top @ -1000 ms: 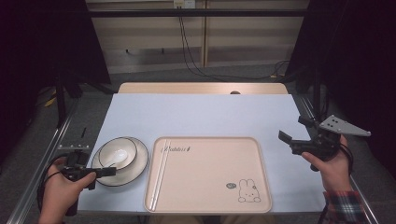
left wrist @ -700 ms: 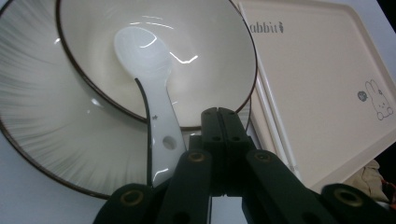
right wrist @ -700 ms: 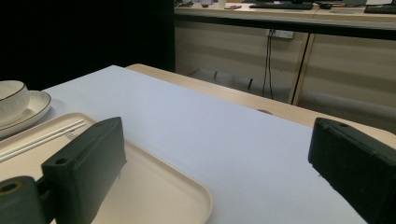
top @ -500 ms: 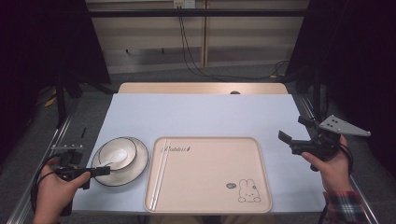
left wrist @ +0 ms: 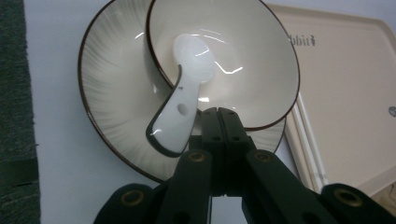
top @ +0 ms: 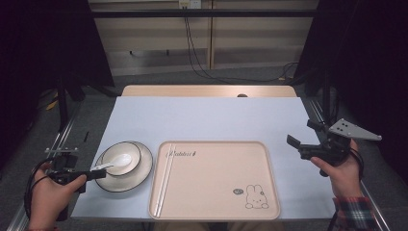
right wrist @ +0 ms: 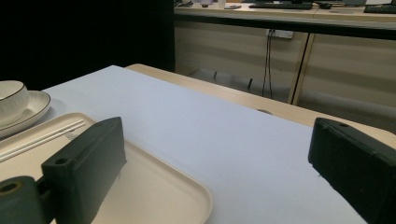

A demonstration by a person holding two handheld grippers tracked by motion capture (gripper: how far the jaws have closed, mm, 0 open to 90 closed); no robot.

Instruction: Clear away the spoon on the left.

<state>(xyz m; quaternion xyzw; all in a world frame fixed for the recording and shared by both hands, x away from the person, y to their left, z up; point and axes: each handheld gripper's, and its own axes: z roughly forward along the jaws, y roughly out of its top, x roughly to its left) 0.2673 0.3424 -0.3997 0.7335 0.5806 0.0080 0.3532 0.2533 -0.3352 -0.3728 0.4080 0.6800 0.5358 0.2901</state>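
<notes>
A cream bowl [top: 126, 153] with a dark rim sits on a matching plate [top: 140, 174] at the table's left. A white spoon [top: 114, 162] lies in the bowl, its handle over the rim. My left gripper [top: 100, 173] is shut, its tips at the plate's near-left edge. In the left gripper view the spoon [left wrist: 186, 95] lies just left of the closed jaw tips of my left gripper [left wrist: 219, 120], not between them. My right gripper [top: 303, 134] stands open and empty right of the beige tray [top: 216, 211]. White chopsticks [top: 164, 179] lie along the tray's left side.
The tray carries a small rabbit drawing [top: 254, 197] at its near right. In the right gripper view the tray's corner [right wrist: 187, 196] lies below the open right gripper [right wrist: 217, 140], with bare blue tabletop [right wrist: 233, 140] beyond. Metal rails [top: 57, 144] run along both sides.
My left gripper has drawn back a little to the left, from over the plate to its edge. The right hand has stayed still.
</notes>
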